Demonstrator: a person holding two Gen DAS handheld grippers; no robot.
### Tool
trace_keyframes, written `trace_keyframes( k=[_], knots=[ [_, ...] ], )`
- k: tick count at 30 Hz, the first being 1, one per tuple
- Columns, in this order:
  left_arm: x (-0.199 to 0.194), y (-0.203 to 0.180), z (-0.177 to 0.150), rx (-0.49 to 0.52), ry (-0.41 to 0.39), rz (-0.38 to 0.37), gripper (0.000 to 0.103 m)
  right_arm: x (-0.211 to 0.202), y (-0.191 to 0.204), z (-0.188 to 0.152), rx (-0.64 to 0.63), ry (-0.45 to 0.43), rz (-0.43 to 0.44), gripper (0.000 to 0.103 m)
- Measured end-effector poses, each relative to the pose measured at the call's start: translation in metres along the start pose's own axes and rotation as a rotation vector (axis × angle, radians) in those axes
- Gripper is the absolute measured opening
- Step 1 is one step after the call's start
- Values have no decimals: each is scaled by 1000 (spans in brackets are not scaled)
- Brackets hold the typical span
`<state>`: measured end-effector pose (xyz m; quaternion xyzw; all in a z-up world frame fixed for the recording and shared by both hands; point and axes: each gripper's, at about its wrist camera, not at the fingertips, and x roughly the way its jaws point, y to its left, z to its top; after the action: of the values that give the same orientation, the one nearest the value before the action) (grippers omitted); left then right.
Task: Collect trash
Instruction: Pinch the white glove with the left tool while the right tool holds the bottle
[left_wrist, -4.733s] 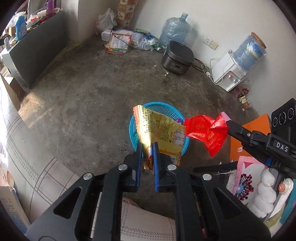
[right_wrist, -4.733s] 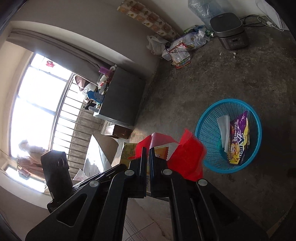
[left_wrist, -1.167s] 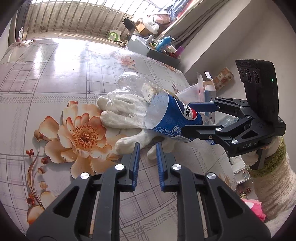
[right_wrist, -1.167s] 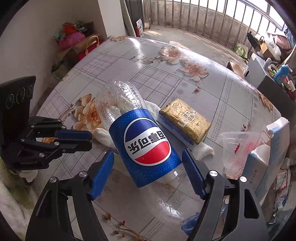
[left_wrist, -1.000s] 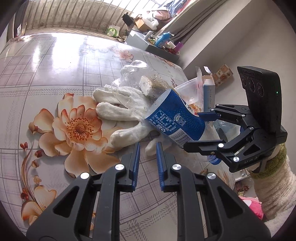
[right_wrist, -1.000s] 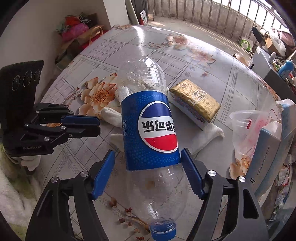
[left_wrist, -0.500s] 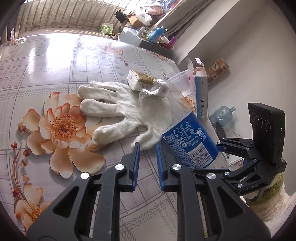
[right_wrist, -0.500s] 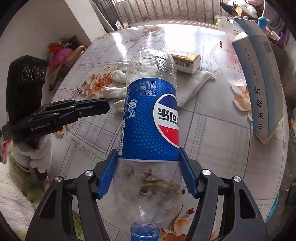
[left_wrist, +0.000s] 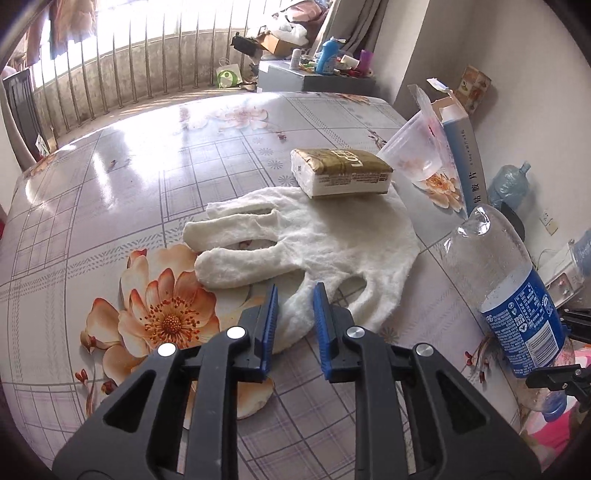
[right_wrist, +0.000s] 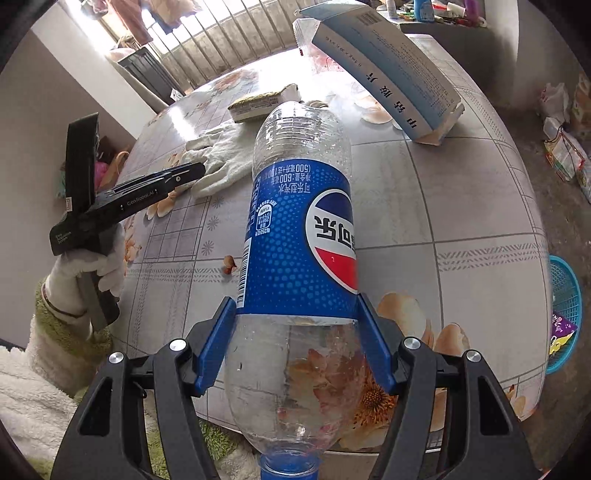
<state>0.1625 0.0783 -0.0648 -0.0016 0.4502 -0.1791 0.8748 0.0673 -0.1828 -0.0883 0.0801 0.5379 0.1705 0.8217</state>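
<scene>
My right gripper (right_wrist: 297, 306) is shut on an empty Pepsi bottle (right_wrist: 299, 236), held cap end toward the camera above the table's near edge. The bottle also shows in the left wrist view (left_wrist: 513, 295) at the right. My left gripper (left_wrist: 293, 295) has its jaws a narrow gap apart and holds nothing, just above a white glove (left_wrist: 314, 240) on the flowered table (left_wrist: 110, 177). It also shows in the right wrist view (right_wrist: 184, 173) at the left. A blue trash basket (right_wrist: 565, 291) stands on the floor at the right.
A gold-wrapped packet (left_wrist: 341, 171) lies on the glove's cuff. A clear plastic cup (left_wrist: 417, 151) and a blue-white carton (left_wrist: 463, 151) sit at the table's far right. A water jug (left_wrist: 508, 184) stands on the floor beyond.
My right gripper has carried the bottle off the glove toward the table's right edge and tilted it. The left gripper stayed over the glove, its jaws still a narrow gap apart.
</scene>
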Motion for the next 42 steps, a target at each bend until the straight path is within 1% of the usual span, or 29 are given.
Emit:
trace_keyframes(
  k=[1,2,4,5,8,11,15,16,17,18,19,20,21,24,25,27,30,31,33,34,35,36,37,39,40,42],
  knots=[
    [0,-2,-1,-4,4,-17,5,-1,-1,-1,9,-7,2,64],
    [-2,-3,-2,-8,8,-30,4,-2,-2,-2,19,-13,5,64],
    [-5,-8,-6,-10,20,-49,3,-4,-6,-4,33,-22,10,64],
    [-9,-11,-10,-19,29,-73,3,-3,-6,-4,40,-25,10,64],
    [-20,-23,-23,-61,76,-180,3,-7,-11,-5,61,-39,17,64],
    [-37,-43,-43,-57,124,-293,3,-9,-14,-9,80,-51,25,64],
    [-48,-67,-65,-69,231,-453,4,-13,-18,-19,107,-63,36,64],
    [-51,-73,-68,-65,255,-496,5,-14,-19,-20,112,-66,38,64],
    [-53,-79,-71,-65,278,-541,14,-15,-20,-21,120,-69,41,64],
    [-56,-82,-73,-67,289,-578,25,-15,-21,-22,130,-70,44,64],
    [-61,-85,-74,-63,284,-601,31,-16,-23,-23,139,-72,47,64],
    [-66,-86,-72,-56,265,-612,38,-16,-24,-24,147,-74,50,64],
    [-71,-85,-71,-49,240,-614,41,-16,-25,-24,154,-76,52,64],
    [-82,-79,-57,-51,170,-614,45,-16,-28,-27,167,-82,55,64],
    [-84,-72,-51,-64,146,-593,45,-16,-28,-28,170,-84,56,64],
    [-81,-62,-44,-90,120,-517,46,-15,-29,-30,176,-88,55,64],
    [-58,-52,-38,-98,133,-329,45,-15,-29,-31,180,-96,56,64],
    [-50,-50,-37,-94,134,-285,45,-14,-29,-31,180,-97,56,64],
    [-38,-46,-37,-99,142,-241,45,-16,-31,-32,181,-99,58,64],
    [-31,-41,-36,-122,155,-235,45,-16,-31,-32,180,-99,58,64],
    [-26,-39,-37,-151,173,-247,44,-16,-31,-32,180,-99,58,64],
    [-25,-37,-37,-170,164,-269,44,-15,-32,-32,179,-99,57,64],
    [-24,-37,-37,-180,173,-285,44,-15,-32,-32,177,-101,57,64],
    [-22,-35,-37,-210,186,-344,43,-16,-32,-33,174,-106,58,64],
    [-22,-34,-38,-234,190,-394,43,-16,-32,-33,173,-107,58,64],
    [-22,-32,-40,-287,200,-517,42,-17,-32,-33,170,-108,60,64]
  ],
)
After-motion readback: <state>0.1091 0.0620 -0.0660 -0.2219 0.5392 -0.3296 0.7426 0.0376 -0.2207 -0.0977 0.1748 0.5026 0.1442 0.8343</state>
